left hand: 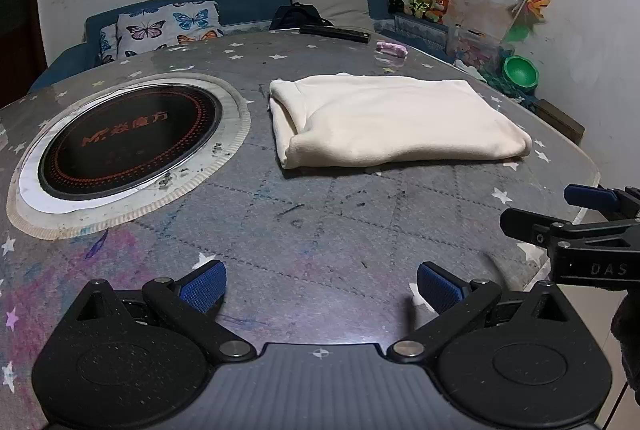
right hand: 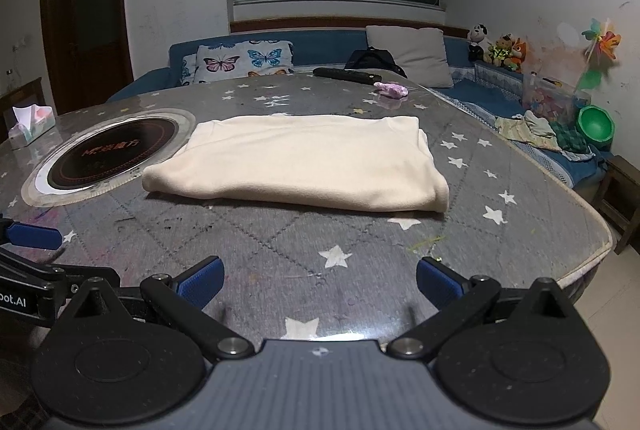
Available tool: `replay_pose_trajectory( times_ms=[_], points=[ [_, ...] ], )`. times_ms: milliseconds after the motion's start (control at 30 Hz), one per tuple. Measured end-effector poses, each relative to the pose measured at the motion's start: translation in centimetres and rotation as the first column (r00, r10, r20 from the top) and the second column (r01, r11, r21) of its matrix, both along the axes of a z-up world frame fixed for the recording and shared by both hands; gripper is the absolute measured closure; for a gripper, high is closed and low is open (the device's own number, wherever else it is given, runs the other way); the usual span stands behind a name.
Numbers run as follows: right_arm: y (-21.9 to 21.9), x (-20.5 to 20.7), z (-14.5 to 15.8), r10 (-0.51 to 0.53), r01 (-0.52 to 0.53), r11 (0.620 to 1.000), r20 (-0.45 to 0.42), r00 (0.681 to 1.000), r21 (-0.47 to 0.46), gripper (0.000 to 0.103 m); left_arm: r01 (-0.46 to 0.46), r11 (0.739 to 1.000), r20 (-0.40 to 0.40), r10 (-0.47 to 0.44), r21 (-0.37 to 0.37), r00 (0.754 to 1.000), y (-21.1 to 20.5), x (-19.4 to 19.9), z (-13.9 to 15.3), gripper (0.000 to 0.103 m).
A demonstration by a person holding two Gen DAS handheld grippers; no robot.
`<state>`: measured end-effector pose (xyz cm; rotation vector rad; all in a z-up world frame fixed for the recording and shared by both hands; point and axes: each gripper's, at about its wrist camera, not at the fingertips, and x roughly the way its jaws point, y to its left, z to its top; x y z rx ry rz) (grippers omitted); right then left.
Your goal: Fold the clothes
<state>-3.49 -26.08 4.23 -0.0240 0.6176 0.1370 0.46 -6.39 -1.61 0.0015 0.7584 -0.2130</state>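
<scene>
A: Dim room, blue sofa behind; the star-patterned tabletop [right hand: 360,242] has the built-in cooker ring [right hand: 114,152] at left, and the cream garment [right hand: 300,162] lies already folded mid-table beside it.

B: Soft and light, likely floppy. I'd pinch its near corners.

A: Left tongs [left hand: 320,288] and right tongs [right hand: 318,282] are both spread, empty, well short of it.

B: Bare cloth in front; the table edge drops off at right.
</scene>
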Motion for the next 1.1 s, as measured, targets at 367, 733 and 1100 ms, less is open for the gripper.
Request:
replay_pose_trajectory(
  times_ms=[367,733,1100],
  points=[
    [0.0,-0.1,-0.2,-0.005,0.005,1.000,-0.007,1.000,0.005,0.000,0.011,1.000,-0.010,-0.011,0.008,1.000,-0.4,-0.2,-0.2,0.000],
    [-0.3,0.0,-0.5,-0.014,0.015,1.000,-0.016,1.000,0.012,0.000,0.025,1.000,-0.017,-0.025,0.013,1.000,-0.9,-0.2,-0.5,0.000],
    [-0.1,0.0,-0.7,-0.011,0.011,1.000,-0.022,1.000,0.015,0.000,0.038,0.999,-0.015,-0.037,0.013,0.999,-1.3,-0.2,-0.5,0.000]
  ],
)
